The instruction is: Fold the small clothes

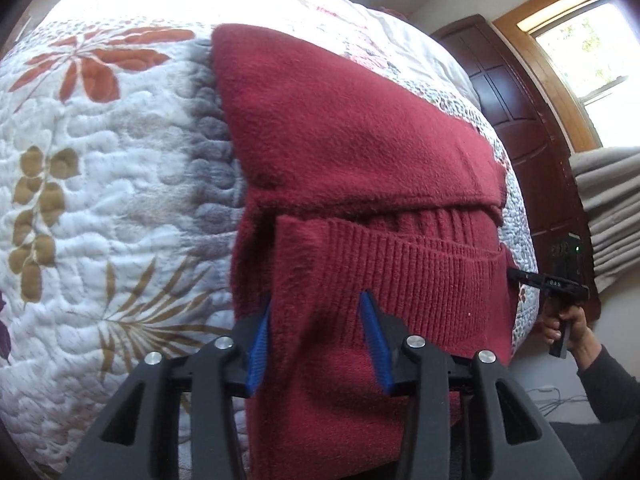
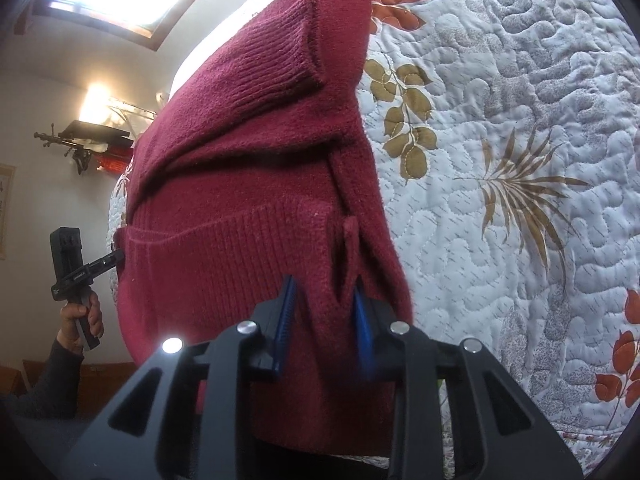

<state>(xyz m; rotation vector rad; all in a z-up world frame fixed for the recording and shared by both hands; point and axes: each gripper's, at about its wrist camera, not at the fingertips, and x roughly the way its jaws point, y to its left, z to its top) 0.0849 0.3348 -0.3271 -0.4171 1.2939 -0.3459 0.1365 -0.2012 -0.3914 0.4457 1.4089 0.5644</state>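
Blue-padded fingers of the left gripper point(image 1: 318, 308) straddle the near hem of a dark red knit sweater point(image 1: 352, 152), jaws apart with fabric bunched between them but not pinched flat. At 3 o'clock in that view, the right gripper point(image 1: 516, 274) touches the sweater's far corner, held by a hand point(image 1: 566, 326) in a dark sleeve. From the right wrist view, the right gripper point(image 2: 326, 290) also stands parted around a fold of the hem, and the left gripper point(image 2: 116, 258) shows at 9 o'clock against the sweater point(image 2: 248, 168). Partly folded, sleeve cuff lying across its body, the garment rests on a white floral quilt point(image 2: 500, 128) spreading toward 2 o'clock.
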